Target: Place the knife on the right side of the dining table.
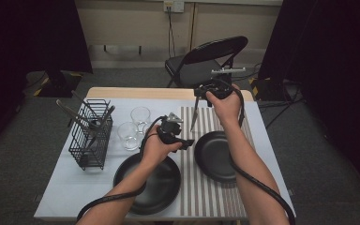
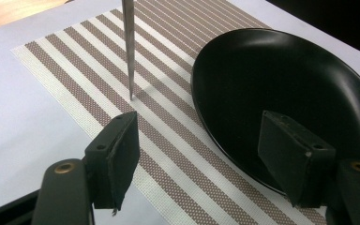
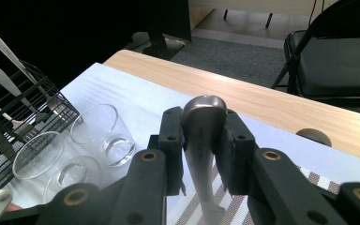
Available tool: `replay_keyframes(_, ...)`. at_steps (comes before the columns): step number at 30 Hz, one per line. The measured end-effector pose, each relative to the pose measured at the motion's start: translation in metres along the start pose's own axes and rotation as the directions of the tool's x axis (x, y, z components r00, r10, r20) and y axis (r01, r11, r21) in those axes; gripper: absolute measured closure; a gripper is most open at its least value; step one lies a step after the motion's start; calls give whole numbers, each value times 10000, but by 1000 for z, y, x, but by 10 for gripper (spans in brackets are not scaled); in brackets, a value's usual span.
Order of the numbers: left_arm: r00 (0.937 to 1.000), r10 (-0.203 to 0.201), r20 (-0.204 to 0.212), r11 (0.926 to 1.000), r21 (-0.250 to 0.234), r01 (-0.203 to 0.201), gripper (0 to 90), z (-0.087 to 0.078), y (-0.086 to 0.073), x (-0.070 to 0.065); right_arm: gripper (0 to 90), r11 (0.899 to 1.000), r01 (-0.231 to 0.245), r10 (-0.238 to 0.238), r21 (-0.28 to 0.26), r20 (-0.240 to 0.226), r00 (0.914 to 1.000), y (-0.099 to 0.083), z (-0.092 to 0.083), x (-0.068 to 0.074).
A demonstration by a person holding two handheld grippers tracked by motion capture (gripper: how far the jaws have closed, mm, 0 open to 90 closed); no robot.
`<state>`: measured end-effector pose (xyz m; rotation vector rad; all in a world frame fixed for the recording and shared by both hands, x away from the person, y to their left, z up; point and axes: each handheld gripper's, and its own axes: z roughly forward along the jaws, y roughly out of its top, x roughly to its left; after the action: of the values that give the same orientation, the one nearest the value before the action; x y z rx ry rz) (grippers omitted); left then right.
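The left hand (image 1: 155, 149) holds the left gripper (image 1: 186, 143) low and level, pointed toward the person's right, its jaws standing well apart with nothing between them; the right hand (image 1: 225, 104) lifts the right gripper (image 1: 198, 97) higher and farther forward, aimed downward, jaws closed tight; both forearms reach forward.

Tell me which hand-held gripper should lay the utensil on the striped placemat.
Right. The right hand-held gripper is shut on the utensil, whose tip touches the striped placemat. The left hand-held gripper is open and empty.

utensil (image 3: 201, 140) type unclear; rack cutlery (image 3: 9, 89) ends hidden
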<state>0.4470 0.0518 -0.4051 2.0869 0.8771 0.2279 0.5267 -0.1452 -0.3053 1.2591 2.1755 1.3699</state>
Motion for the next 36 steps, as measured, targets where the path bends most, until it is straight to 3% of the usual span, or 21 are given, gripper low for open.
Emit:
replay_keyframes(10,9999,-119,-58,9998,167,120,312,13,-1,4,738,10000,89,-89,10,3,10000,0,2,3)
replay_keyframes(30,9989,-428,-206,9991,-20,427,383,32,2,10,737,9999,129,-129,111,-10,9999,2,2,3)
replay_keyframes(36,9991,-356,-234,9993,83,358,397,39,3,11,738,9999,114,-114,114,-11,9999,2,2,2)
